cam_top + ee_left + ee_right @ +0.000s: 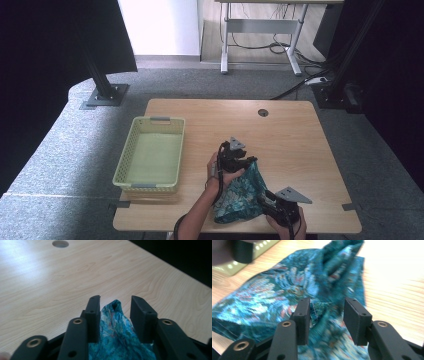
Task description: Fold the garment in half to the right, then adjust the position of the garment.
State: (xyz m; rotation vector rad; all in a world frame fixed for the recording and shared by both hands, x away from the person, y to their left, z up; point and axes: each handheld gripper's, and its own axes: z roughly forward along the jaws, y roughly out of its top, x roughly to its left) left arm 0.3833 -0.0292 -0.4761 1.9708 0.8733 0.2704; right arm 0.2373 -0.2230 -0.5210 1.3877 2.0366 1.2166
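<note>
A teal patterned cloth (242, 192) lies crumpled on the wooden table (292, 135) near its front edge. My left gripper (248, 161) sits at the cloth's far corner. In the left gripper view that cloth corner (113, 322) rises between the jaws of the left gripper (115, 301), which stand apart; a gap shows beside the right jaw. My right gripper (263, 200) is at the cloth's near right side. In the right gripper view the right gripper (327, 303) is open, and a fold of the cloth (287, 282) lies loose between its jaws.
A pale green plastic basket (124, 159) stands with nothing in it on the table's left side; its corner (254, 250) appears beyond the cloth. A round cable hole (263, 112) marks the table's far edge. A desk frame and cables stand on the floor behind.
</note>
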